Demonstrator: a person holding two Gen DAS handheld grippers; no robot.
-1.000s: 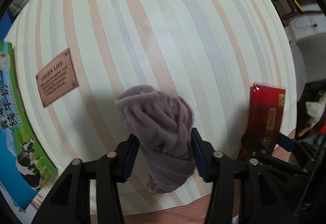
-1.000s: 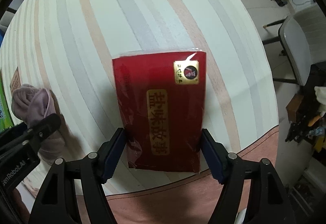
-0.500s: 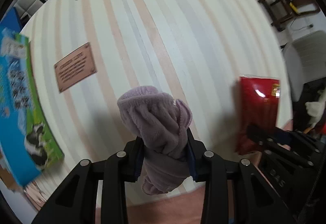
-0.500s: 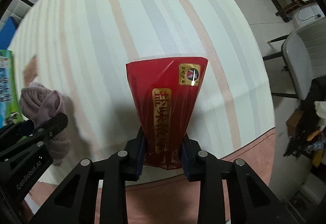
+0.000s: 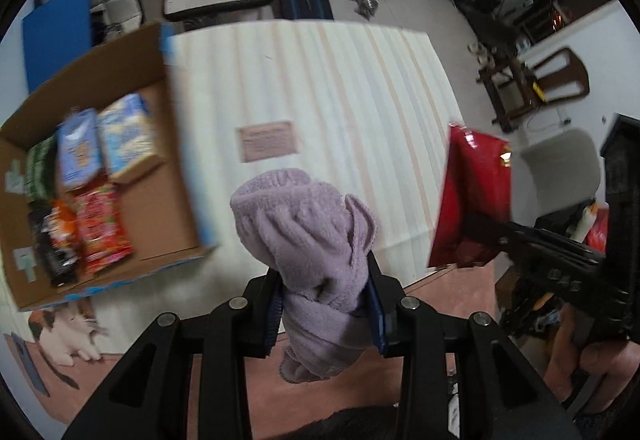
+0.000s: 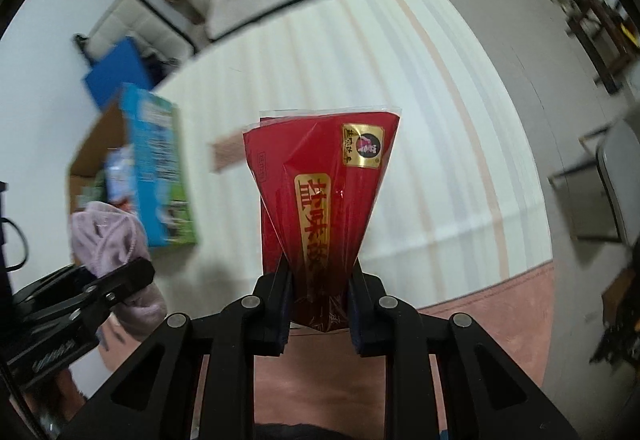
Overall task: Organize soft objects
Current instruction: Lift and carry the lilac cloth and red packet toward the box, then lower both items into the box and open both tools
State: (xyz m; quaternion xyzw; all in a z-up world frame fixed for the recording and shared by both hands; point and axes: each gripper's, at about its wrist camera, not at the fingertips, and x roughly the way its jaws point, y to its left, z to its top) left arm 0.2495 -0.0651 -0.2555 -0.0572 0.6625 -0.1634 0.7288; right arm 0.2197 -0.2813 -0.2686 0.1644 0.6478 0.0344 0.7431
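My left gripper [image 5: 326, 304] is shut on a bundled lilac fleece cloth [image 5: 308, 236] and holds it high above the striped table [image 5: 340, 100]. The cloth also shows at the left of the right wrist view [image 6: 108, 236]. My right gripper [image 6: 320, 304] is shut on a red snack packet with gold lettering [image 6: 324, 196], pinched at its lower end and lifted off the table. The packet shows at the right of the left wrist view [image 5: 474, 200]. An open cardboard box [image 5: 160, 200] with several snack bags inside stands at the table's left.
A small brown label plaque [image 5: 268, 140] lies on the tablecloth. The box's blue and green printed side [image 6: 160, 168] faces the right gripper. A cat [image 5: 68, 332] sits on the floor below the box. Chairs, a sofa and weights stand around the table.
Both grippers have closed on their objects and risen well above the table. The cloth and the red packet came up with them, and the box interior has come into view.
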